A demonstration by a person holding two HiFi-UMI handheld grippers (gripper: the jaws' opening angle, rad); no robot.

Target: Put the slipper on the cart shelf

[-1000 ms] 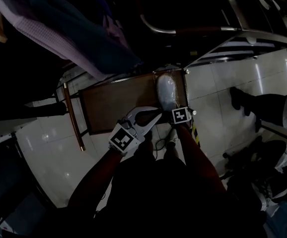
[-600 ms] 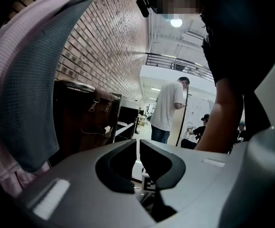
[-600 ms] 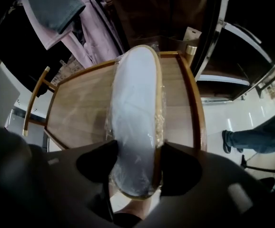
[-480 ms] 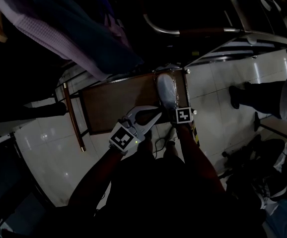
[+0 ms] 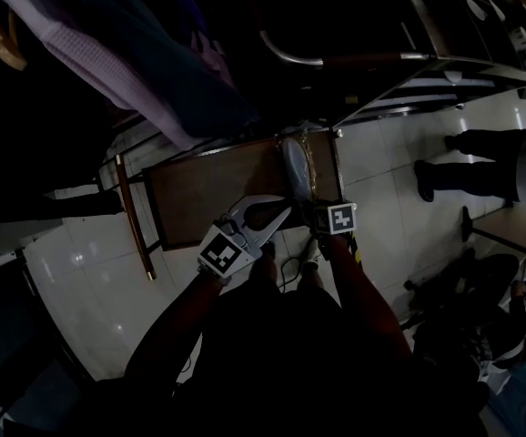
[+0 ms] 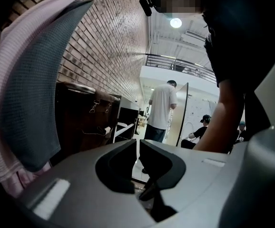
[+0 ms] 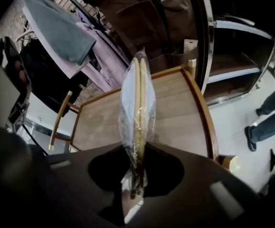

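Observation:
A slipper in a clear plastic bag (image 7: 137, 96) stands on edge over the right end of the wooden cart shelf (image 7: 175, 122). My right gripper (image 7: 137, 151) has just been closing and is now shut on the slipper's near end, pointing steeply down. From the head view, the slipper (image 5: 296, 167) shows as a pale narrow shape on the shelf (image 5: 208, 189), with the right gripper (image 5: 310, 209) at its near end. My left gripper (image 5: 279, 211) hovers just left of it at the shelf's front edge. Its tips (image 6: 138, 146) are together, with nothing between them.
Clothes (image 5: 108, 53) hang above the cart's far left. A wooden handle bar (image 5: 134, 217) runs along the cart's left side. A chrome rail (image 5: 336, 59) crosses behind. A person's legs (image 5: 481, 157) stand on the tiled floor to the right.
The slipper lay flat on the shelf; now it is raised and tipped on edge. The right gripper has closed on it and risen. The person at the right has stepped along.

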